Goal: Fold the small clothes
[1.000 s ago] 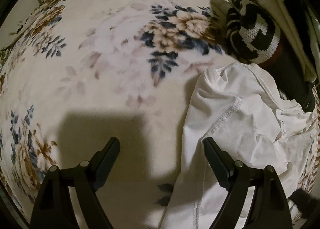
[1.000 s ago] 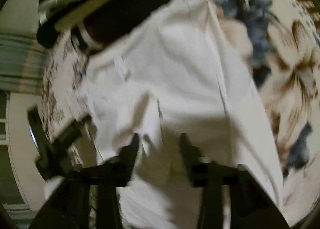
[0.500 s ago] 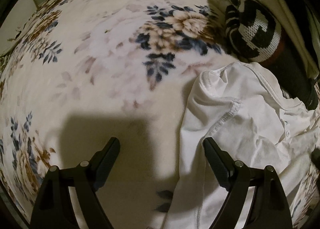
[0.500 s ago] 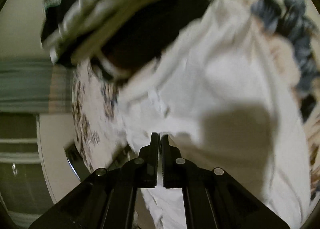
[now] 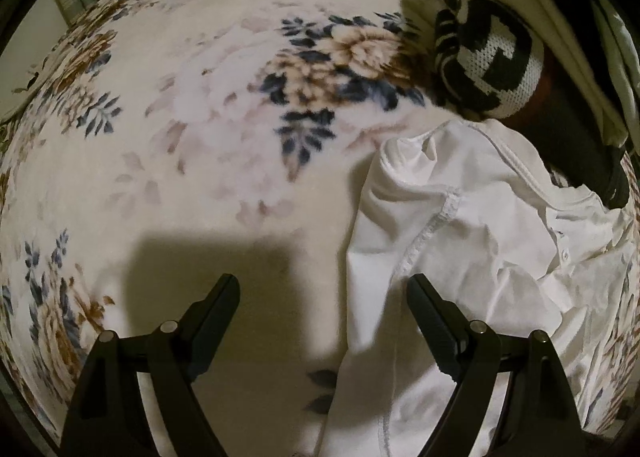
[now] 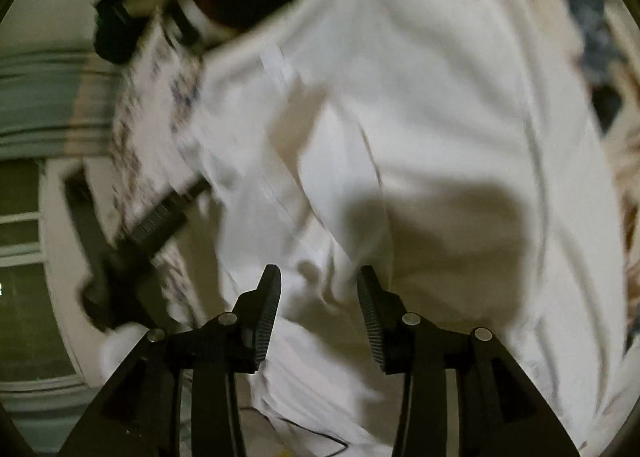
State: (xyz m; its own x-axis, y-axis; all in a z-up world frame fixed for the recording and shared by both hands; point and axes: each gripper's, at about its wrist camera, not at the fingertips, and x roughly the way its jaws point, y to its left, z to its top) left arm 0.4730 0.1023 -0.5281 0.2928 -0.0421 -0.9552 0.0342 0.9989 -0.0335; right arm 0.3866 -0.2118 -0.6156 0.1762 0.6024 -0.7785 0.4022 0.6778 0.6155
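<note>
In the left wrist view a shirt lies on a blanket, at 3 to 5 o'clock. A pile of clothes sits behind it at 1 to 2 o'clock, overlapping its far edge. The left claw hangs at 6 o'clock, one finger over the shirt's edge, the other over blanket. In the right wrist view the right claw hangs over the shirt's middle, the pile at 11 o'clock.

Both wrist views look steeply down, close over floral blanket; both share white garment.
</note>
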